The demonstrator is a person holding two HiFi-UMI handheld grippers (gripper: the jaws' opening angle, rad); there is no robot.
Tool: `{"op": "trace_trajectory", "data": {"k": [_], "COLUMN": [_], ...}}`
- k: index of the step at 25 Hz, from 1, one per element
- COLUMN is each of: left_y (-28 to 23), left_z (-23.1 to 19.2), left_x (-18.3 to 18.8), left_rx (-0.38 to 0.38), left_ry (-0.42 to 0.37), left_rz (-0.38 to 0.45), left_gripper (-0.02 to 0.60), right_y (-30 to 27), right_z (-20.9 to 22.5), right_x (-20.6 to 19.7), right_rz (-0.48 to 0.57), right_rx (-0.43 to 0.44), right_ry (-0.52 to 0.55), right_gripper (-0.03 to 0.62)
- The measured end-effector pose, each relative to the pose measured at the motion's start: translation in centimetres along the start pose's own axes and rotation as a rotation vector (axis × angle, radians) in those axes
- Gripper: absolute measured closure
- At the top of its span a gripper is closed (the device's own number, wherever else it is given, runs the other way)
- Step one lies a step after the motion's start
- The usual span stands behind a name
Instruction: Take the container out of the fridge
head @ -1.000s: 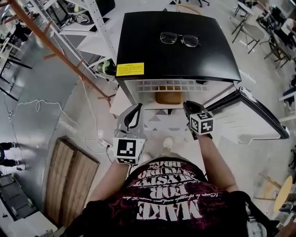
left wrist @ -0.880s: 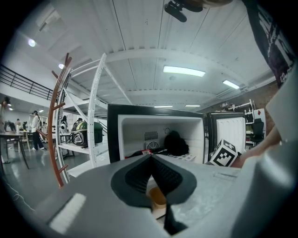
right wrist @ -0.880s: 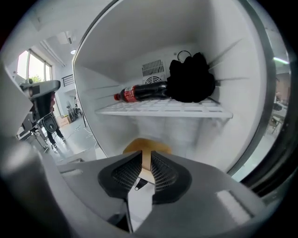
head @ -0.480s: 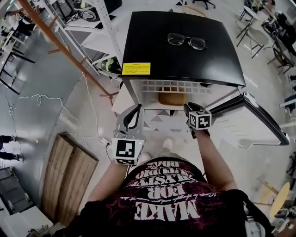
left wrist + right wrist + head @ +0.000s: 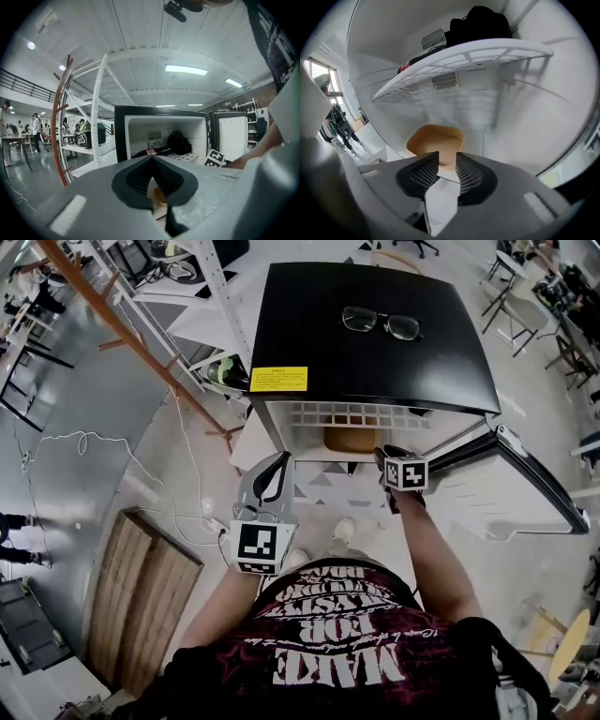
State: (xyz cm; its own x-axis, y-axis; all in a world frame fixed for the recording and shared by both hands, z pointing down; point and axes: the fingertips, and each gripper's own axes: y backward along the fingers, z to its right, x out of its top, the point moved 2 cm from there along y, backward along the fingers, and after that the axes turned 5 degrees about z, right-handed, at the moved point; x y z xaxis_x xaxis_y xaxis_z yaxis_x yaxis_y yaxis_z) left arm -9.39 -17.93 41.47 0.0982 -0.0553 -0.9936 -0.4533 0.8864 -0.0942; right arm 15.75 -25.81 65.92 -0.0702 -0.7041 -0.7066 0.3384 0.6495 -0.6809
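While left tool (image 5: 153,161) sits closed, empty, right tool (image 5: 447,161) gapes: ribbed pads (image 5: 423,174) near tan rounded-square container (image 5: 436,139).

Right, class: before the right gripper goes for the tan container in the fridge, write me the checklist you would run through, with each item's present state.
1. Fridge door swung wide open: ok.
2. Right gripper inside the fridge, fingers apart: ok.
3. Container lined up with the gap between those fingers: ok.
4. Container gripped: not ok, the fingers have not closed on its near rim.
5. Room under the white shelf to draw the container out: looks ok.
6. Left gripper shut, empty and held outside the fridge, out of the way: ok.
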Motion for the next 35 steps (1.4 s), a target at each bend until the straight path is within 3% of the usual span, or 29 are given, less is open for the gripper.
{"op": "trace_trajectory", "data": {"k": [9,35], "left_y": [0.4,1.0], "left_z": [0.1,0.2], "left_x": [-0.4,-1.2], "left_rx": [0.004,-0.001], "left_ry": [0.001,-0.017], "left_rz": [-0.012,-0.040], "left_gripper": [0.580,0.580], "right_y": [-1.5,-4.6], "right_z": [1.0,1.2], "right_x": [-0.7,-1.2], "right_rz": [-0.041,-0.110], "right_rx": [-0.009,-0.061], "right_ry": [-0.067,-0.032], "right_gripper": [0.447,0.445]}}
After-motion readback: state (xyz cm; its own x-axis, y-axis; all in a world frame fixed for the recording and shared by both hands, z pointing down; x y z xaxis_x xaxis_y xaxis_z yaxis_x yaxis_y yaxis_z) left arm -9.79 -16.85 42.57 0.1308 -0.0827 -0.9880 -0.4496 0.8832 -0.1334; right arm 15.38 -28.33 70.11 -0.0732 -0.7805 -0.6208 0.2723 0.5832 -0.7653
